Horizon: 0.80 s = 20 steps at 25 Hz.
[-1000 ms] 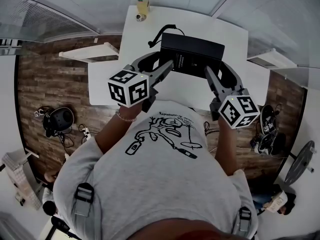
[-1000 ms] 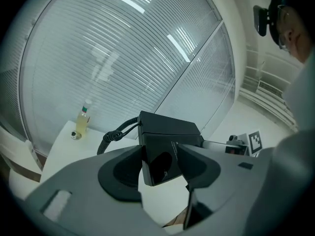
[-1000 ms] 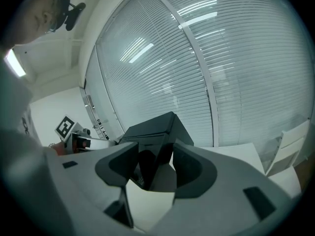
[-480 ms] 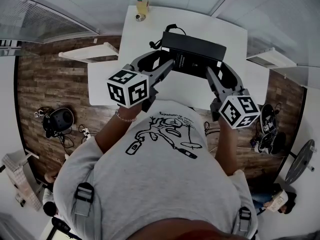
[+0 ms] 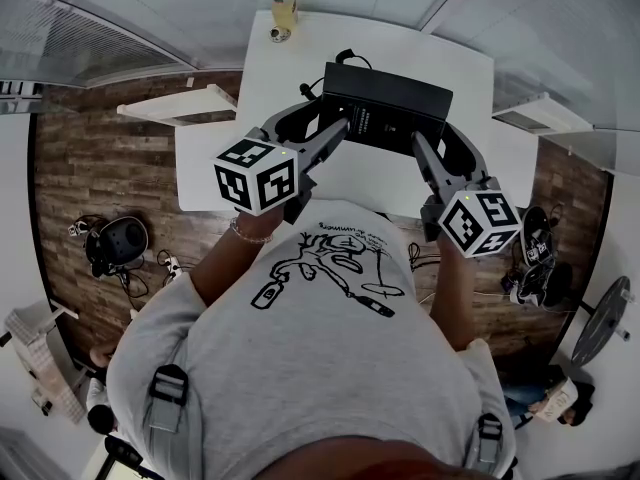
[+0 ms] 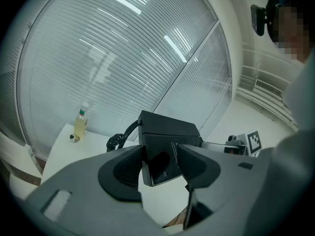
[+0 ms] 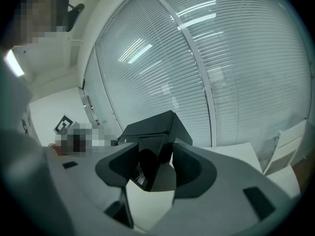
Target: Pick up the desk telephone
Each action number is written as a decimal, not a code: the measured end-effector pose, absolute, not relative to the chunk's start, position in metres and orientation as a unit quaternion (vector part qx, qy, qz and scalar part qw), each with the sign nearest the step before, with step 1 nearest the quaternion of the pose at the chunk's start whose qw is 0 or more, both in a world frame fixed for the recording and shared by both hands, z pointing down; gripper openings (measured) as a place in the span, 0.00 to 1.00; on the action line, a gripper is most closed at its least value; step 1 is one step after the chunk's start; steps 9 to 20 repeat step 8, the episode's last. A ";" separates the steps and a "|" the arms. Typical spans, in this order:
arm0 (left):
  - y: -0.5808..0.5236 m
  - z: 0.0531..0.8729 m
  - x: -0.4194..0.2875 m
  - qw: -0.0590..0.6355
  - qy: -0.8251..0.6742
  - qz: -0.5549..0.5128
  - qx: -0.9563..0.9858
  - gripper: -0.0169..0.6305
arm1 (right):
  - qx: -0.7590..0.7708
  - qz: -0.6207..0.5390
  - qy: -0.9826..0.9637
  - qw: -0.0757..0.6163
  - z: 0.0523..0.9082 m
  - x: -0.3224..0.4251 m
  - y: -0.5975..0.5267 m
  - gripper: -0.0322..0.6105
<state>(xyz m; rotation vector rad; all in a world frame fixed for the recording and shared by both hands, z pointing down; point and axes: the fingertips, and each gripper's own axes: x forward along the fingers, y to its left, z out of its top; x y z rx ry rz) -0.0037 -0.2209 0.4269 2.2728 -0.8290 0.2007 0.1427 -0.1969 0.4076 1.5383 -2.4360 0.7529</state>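
Observation:
The black desk telephone (image 5: 385,108) hangs above the white table (image 5: 300,173), tilted so its labelled underside faces me. My left gripper (image 5: 335,133) is shut on its near left corner, and my right gripper (image 5: 425,148) is shut on its near right corner. In the left gripper view the telephone (image 6: 167,136) sits pinched between the jaws of the left gripper (image 6: 160,163), with its coiled cord (image 6: 118,139) trailing off to the left. In the right gripper view a corner of the telephone (image 7: 152,127) is clamped by the right gripper (image 7: 155,168).
A small bottle (image 5: 285,6) and a cap stand at the table's far edge; the bottle (image 6: 80,124) also shows in the left gripper view. Slatted blinds rise behind the table. White shelves (image 5: 180,106) flank it, and cables, a black device (image 5: 120,240) and shoes (image 5: 530,258) lie on the wooden floor.

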 end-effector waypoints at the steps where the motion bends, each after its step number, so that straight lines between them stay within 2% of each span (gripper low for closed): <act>1: -0.221 0.427 -0.004 0.349 -0.320 0.078 0.877 0.36 | 0.515 0.252 -0.815 0.081 0.407 0.142 -0.197 0.37; 20: -0.220 0.428 -0.004 0.349 -0.320 0.077 0.878 0.36 | 0.516 0.250 -0.815 0.082 0.406 0.142 -0.197 0.37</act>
